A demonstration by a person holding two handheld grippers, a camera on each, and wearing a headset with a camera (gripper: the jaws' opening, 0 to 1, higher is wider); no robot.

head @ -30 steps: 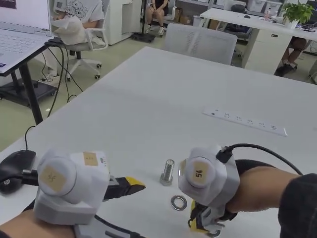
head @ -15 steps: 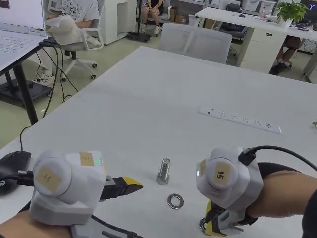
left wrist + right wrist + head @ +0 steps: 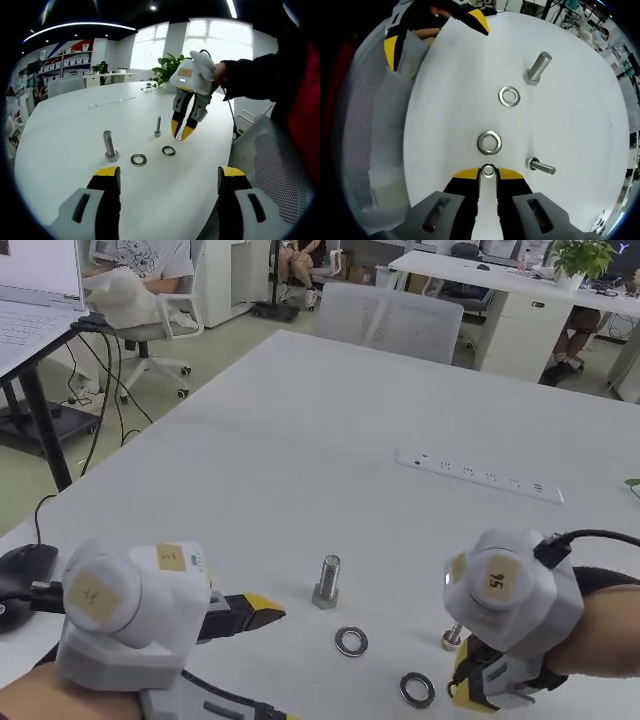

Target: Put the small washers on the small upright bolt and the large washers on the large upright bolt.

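Small washer [image 3: 489, 171]: pinched between the tips of the right gripper [image 3: 489, 174], just beside the small bolt and not on it.
Right gripper: jaws nearly together, clamped on the small washer. It points down at the table on the near right of the work, with a hand in a dark sleeve behind it.
Small bolt [image 3: 158, 126]: upright on its head on the table, shank bare. In the head view it is partly hidden behind the right gripper.
Right large washer [image 3: 416, 689]: flat on the table, just ahead of the right gripper's tips and near the small bolt, touching neither.
Left large washer [image 3: 351, 641]: flat on the table, near the foot of the large bolt but apart from it.
Large bolt [image 3: 327, 580]: upright on its hex head, shank bare, to the left of the small bolt. The two large washers lie nearer the person than both bolts.
Left gripper [image 3: 169, 172]: jaws wide apart, holding nothing. It sits low over the near left of the table, pointing across at the bolts and washers, apart from all of them.
Table [image 3: 300, 440]: white, and bears all of the above.
Power strip [image 3: 478, 477]: white, flat on the table beyond the bolts, well apart from them.
Chair [image 3: 390, 325]: grey mesh back, at the table's far side.
Plant [image 3: 580, 255]: green, on a far desk.
Background: people seated at desks.
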